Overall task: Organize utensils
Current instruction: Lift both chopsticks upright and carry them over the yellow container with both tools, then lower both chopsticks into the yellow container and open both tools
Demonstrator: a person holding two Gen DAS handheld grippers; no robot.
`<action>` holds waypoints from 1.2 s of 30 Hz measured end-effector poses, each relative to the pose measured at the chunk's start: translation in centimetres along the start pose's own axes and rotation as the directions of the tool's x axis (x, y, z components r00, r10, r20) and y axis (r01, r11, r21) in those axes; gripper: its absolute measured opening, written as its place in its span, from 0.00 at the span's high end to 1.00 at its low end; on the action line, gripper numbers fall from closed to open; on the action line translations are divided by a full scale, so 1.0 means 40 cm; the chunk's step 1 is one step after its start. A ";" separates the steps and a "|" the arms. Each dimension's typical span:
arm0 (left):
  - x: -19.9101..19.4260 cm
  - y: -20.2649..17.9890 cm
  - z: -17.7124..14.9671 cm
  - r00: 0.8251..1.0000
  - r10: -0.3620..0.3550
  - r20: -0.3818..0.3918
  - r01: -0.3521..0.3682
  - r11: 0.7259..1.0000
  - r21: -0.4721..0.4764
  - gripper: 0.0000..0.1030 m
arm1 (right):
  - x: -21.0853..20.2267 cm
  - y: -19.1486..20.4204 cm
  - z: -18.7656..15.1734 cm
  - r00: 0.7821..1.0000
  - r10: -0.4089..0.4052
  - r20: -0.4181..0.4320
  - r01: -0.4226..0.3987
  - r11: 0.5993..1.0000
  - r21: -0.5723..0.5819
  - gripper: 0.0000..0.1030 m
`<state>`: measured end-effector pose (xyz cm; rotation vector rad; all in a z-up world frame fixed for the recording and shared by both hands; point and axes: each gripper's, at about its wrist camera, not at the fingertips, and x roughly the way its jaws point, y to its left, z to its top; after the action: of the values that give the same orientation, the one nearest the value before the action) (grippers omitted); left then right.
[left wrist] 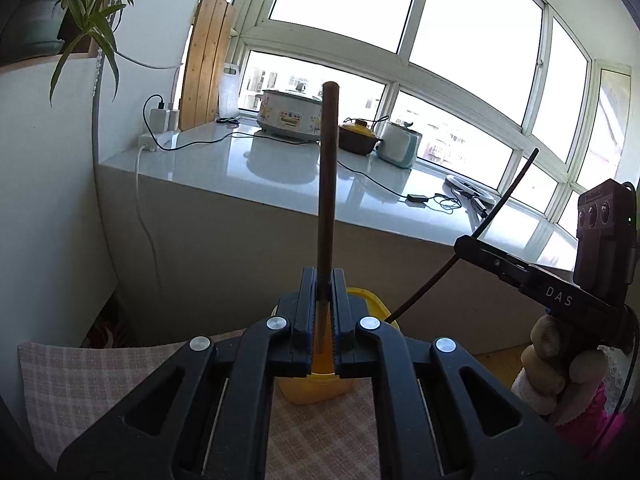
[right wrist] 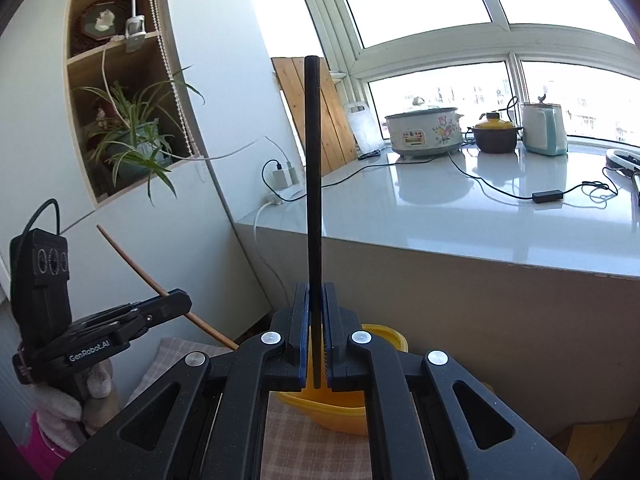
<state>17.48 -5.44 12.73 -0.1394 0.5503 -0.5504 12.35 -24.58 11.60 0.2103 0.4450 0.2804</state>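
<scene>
My left gripper (left wrist: 323, 280) is shut on a brown wooden chopstick (left wrist: 329, 176) that stands up from its jaws. It also shows in the right wrist view (right wrist: 166, 298), with the brown chopstick (right wrist: 128, 258) slanting through it. My right gripper (right wrist: 316, 296) is shut on a black chopstick (right wrist: 313, 184); in the left wrist view it (left wrist: 464, 245) sits at the right with the black chopstick (left wrist: 508, 192) slanting up. A yellow container (left wrist: 316, 388) sits on the checked cloth (left wrist: 92, 384) just beneath both grippers; it also shows in the right wrist view (right wrist: 340, 412).
A white counter (left wrist: 280, 168) under the windows carries a floral cooker (left wrist: 290, 114), a brown pot (left wrist: 358, 136), a kettle (left wrist: 400, 144) and cables. A wooden board (left wrist: 204, 64) leans at the back. A potted plant (right wrist: 136, 140) sits on a wall shelf.
</scene>
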 end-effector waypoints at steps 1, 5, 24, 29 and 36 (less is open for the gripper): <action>0.009 0.001 0.000 1.000 -0.001 -0.005 0.001 1.000 -0.003 0.96 | 0.007 -0.003 0.001 1.000 -0.007 0.001 0.007 1.000 0.000 0.96; 0.043 0.007 -0.013 0.999 -0.001 -0.033 0.001 1.000 -0.014 0.96 | 0.045 -0.018 0.001 0.999 -0.042 -0.013 0.042 0.999 -0.004 0.96; 0.141 0.009 -0.082 0.992 -0.005 -0.129 0.001 0.999 -0.032 0.96 | 0.186 -0.098 -0.076 0.978 -0.119 -0.171 0.124 0.992 0.020 0.96; 0.145 0.014 -0.099 0.989 -0.014 -0.148 0.007 0.999 -0.048 0.96 | 0.187 -0.096 -0.088 0.973 -0.130 -0.190 0.135 0.991 0.009 0.96; 0.130 0.023 -0.102 0.989 -0.008 -0.149 0.000 0.998 -0.056 0.96 | 0.189 -0.099 -0.095 0.970 -0.133 -0.204 0.139 0.990 0.015 0.96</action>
<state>19.45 -7.34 6.63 -0.1536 0.7115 -0.5525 18.05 -25.42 4.25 0.1795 0.6633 0.1605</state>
